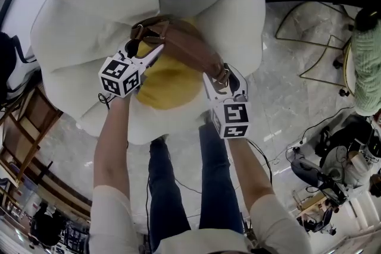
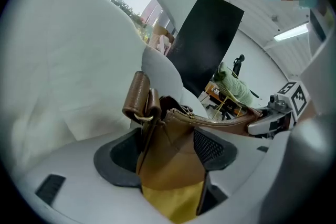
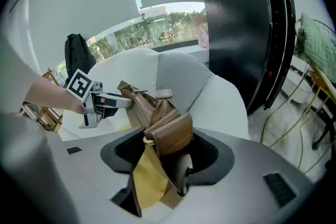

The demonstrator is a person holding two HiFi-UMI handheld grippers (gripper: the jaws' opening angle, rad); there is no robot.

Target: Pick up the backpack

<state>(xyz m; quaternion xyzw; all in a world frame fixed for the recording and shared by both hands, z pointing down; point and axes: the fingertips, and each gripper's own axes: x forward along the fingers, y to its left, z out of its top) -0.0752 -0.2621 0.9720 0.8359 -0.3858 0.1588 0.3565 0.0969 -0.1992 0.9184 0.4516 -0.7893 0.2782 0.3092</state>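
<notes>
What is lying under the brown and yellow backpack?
The backpack lies on a big white cushioned seat. The part directly below it is covered, so anything there cannot be seen.

The left gripper [image 1: 146, 49] and right gripper [image 1: 221, 78] sat mid-frame on outstretched forearms [image 1: 113, 146], tilted downward, jaws spread wide.

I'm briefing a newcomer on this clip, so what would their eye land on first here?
The brown and yellow backpack stands out, lying in the seat of a big white cushioned chair at the middle of the head view. The left gripper and right gripper each straddle one end of its brown top, jaws wide apart.
</notes>
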